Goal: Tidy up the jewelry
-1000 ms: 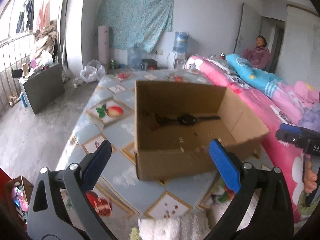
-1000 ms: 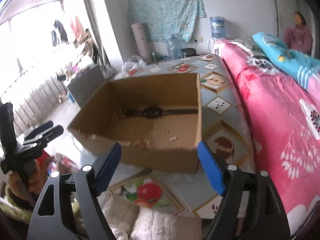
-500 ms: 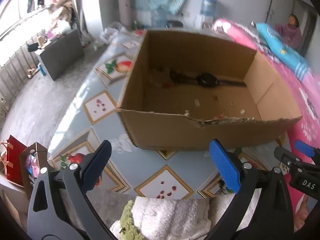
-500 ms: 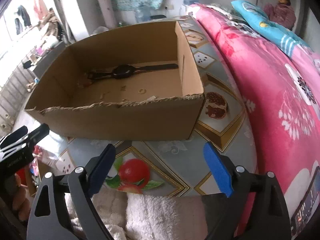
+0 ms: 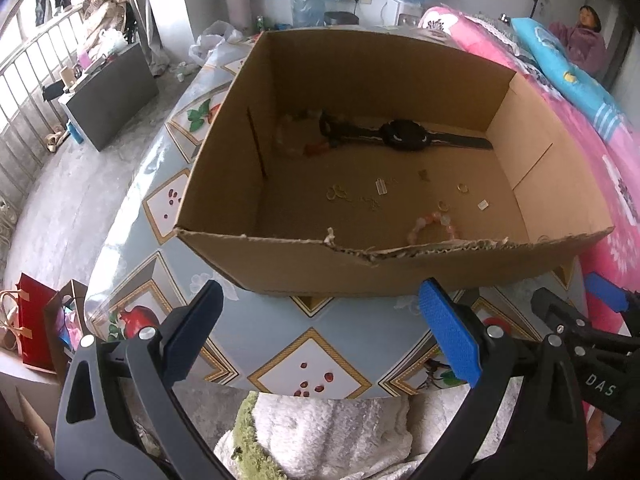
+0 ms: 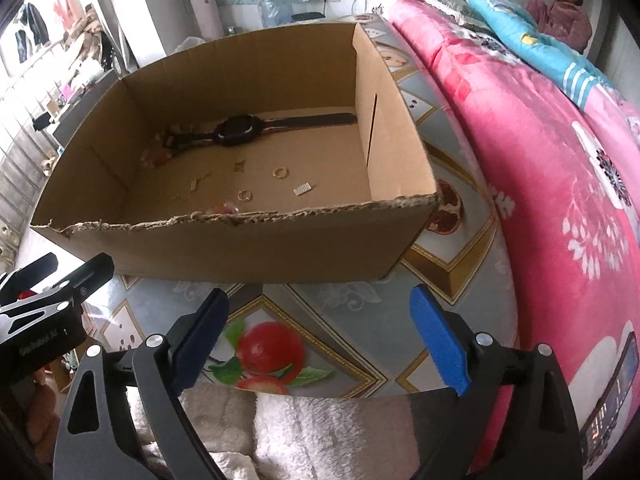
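Observation:
An open cardboard box point(image 5: 280, 242) point(image 6: 240, 248) stands on the table in front of both grippers. Inside lie a black wristwatch point(image 5: 402, 136) point(image 6: 236, 130), a pink bead bracelet point(image 5: 434, 226) point(image 6: 226, 208) by the near wall, a pale bead bracelet point(image 5: 286, 140), gold rings point(image 5: 463, 188) point(image 6: 280, 172) and a small silver piece point(image 6: 302, 189). My left gripper point(image 5: 320, 320) hangs open before the box's near wall, with nothing between its blue pads. My right gripper point(image 6: 320, 320) is wide open and empty, just to the right of the left one.
The table wears a blue cloth with fruit pictures point(image 5: 312, 356). A white fluffy towel point(image 5: 320, 432) lies at its near edge. A pink bed cover point(image 6: 540, 160) runs along the right. A person point(image 5: 584, 36) sits far back right. Red bags point(image 5: 36, 328) stand on the floor at left.
Both grippers have tipped downward and come closer to the box, so its floor and the small jewelry now show. The right jaws have spread a little wider.

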Demonstrator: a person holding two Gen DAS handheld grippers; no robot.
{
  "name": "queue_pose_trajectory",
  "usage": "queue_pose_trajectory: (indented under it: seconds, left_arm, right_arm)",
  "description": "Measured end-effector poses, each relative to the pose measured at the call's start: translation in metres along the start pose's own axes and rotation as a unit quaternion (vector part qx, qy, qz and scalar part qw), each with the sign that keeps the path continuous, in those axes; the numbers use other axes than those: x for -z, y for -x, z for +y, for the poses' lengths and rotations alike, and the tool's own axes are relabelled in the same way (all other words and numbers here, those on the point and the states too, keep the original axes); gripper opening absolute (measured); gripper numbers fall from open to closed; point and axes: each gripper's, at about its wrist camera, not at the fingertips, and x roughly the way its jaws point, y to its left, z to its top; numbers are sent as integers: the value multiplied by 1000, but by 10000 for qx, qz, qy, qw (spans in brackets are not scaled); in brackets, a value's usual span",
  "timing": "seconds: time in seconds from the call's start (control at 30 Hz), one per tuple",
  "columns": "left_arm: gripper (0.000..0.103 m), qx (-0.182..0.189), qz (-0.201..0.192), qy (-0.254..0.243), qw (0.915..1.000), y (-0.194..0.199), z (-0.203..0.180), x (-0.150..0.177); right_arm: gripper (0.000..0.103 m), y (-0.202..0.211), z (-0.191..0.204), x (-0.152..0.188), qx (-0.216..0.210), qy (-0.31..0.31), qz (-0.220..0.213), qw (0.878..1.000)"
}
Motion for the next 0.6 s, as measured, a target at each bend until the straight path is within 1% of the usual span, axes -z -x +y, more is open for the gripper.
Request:
queue_pose_trajectory:
  seconds: [0.13, 0.6]
  left_arm:
    - [95, 16, 160, 1, 9999, -4, -2, -1]
    - [95, 28, 244, -59, 9997, -9, -5, -5]
  right_arm:
    - [89, -2, 4, -1, 34, 10, 52, 10000]
    - [90, 1, 11, -7, 91, 75, 56, 9999]
